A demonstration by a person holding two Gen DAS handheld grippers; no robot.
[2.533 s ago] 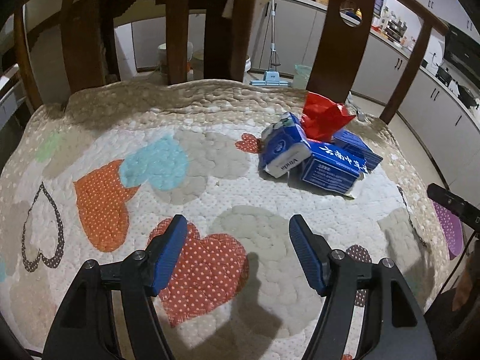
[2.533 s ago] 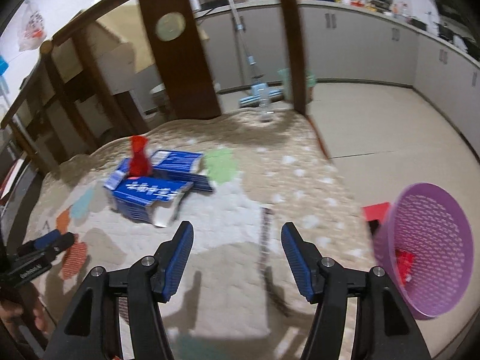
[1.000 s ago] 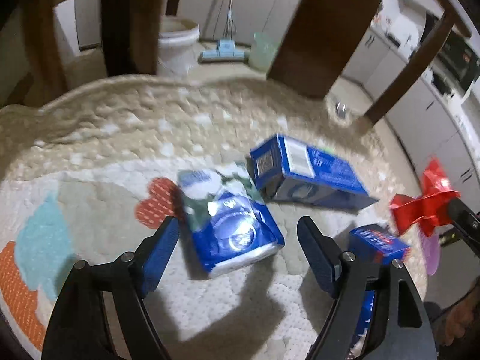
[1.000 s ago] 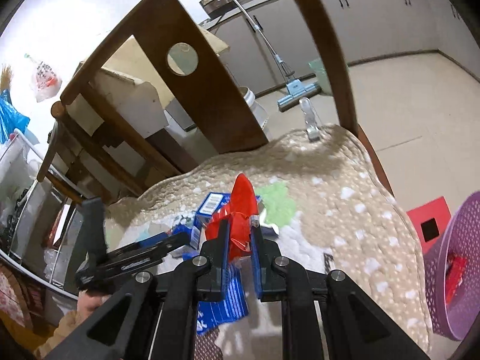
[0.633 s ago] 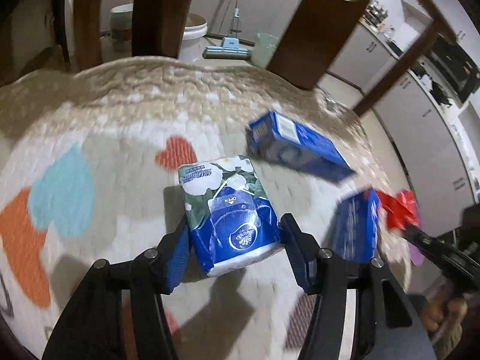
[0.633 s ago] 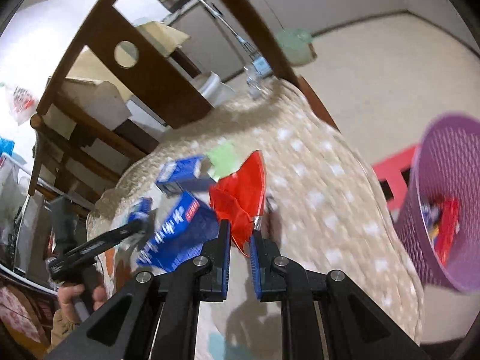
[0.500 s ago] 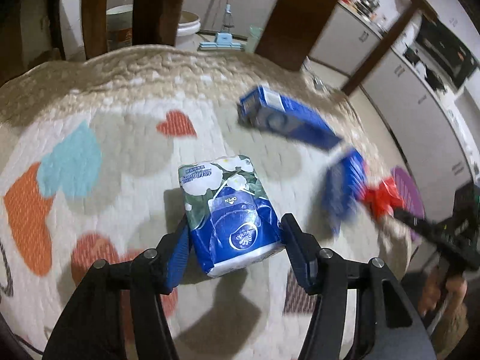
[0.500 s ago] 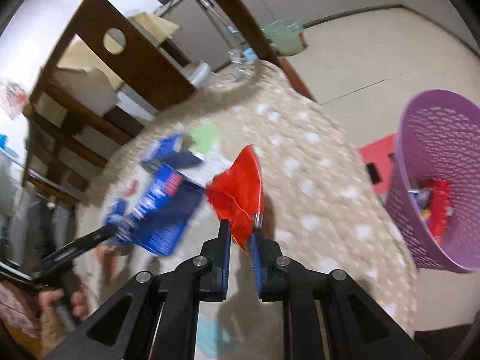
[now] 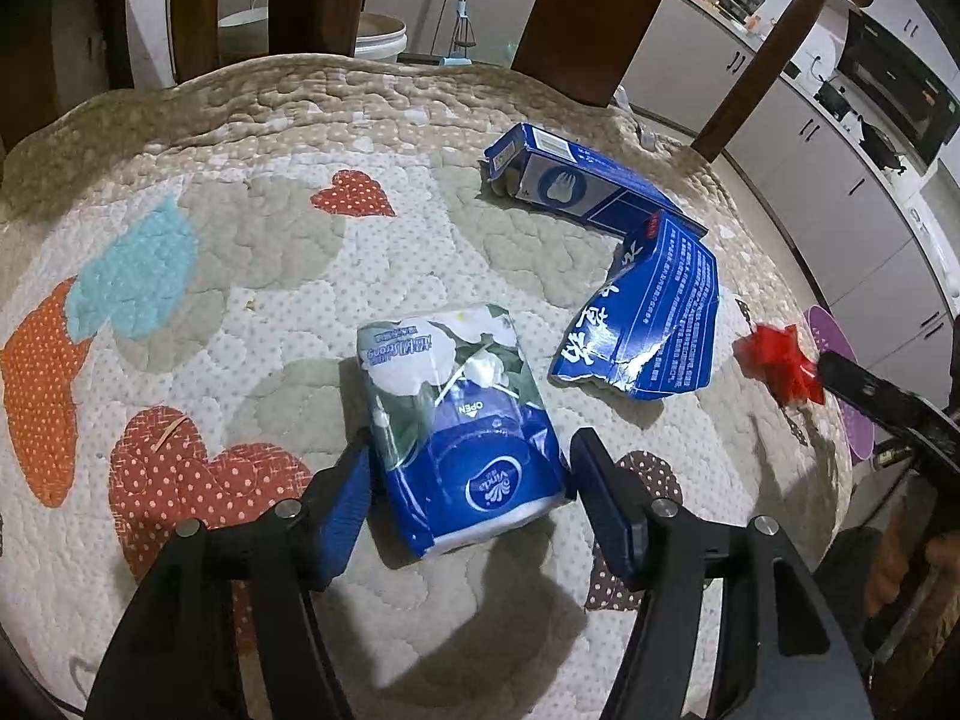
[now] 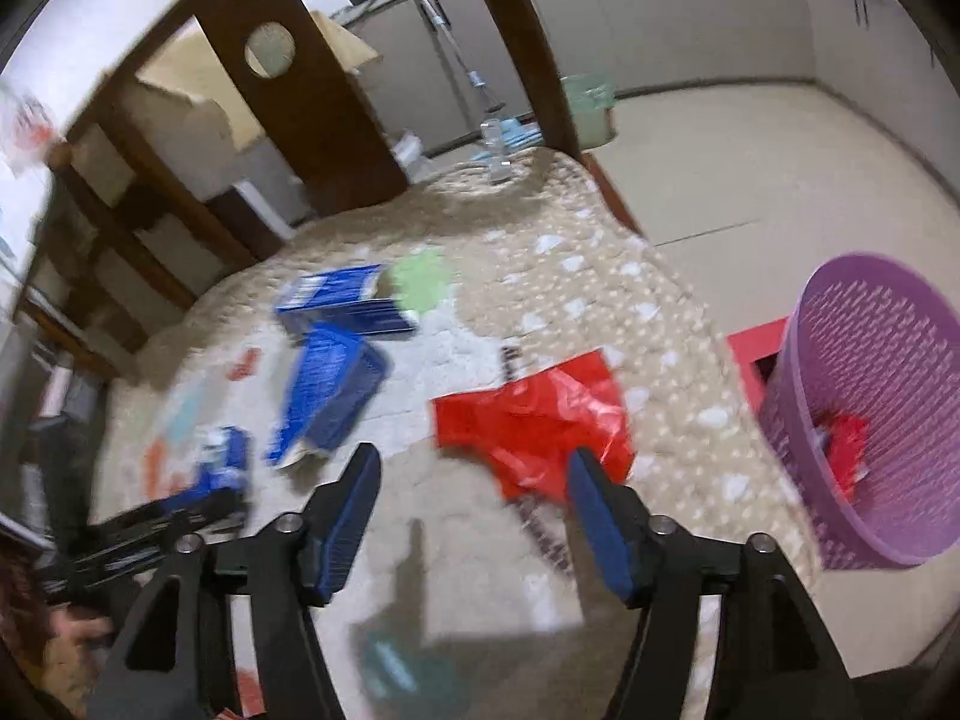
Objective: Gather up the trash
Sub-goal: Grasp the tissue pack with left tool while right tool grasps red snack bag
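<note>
Currently we have two pieces of trash in hand range on the quilted chair cushion (image 9: 252,120). The left gripper (image 9: 468,480) straddles the blue tissue pack (image 9: 462,420); its jaws are opening, the left pad touching the pack's edge and the right pad just clear of it, so we judge the pack is between the jaws but not firmly clamped. The pack lies flat on the cushion at 6 o'clock of the left wrist view, long axis roughly in line with the fingers, which suits a squeeze across its narrow width.

The right gripper (image 10: 474,498) has its jaws opening wide. The red plastic wrapper (image 10: 534,420) sits just ahead of the jaws, near the right pad; the frame is blurred, and we cannot tell whether it is falling or resting on the cushion. We judge it was brought toward the cushion's edge because the purple basket (image 10: 870,420) stands on the floor at 3 o'clock, already containing some red trash.

Two blue cartons remain: the torn carton (image 9: 648,324) at 2 o'clock of the tissue pack, and the flattened carton (image 9: 576,180) touching it at 1 o'clock.

Both grippers pitch steeply downward toward the cushion. A hand (image 9: 900,576) grips the right tool's handle at the lower right of the left wrist view.
</note>
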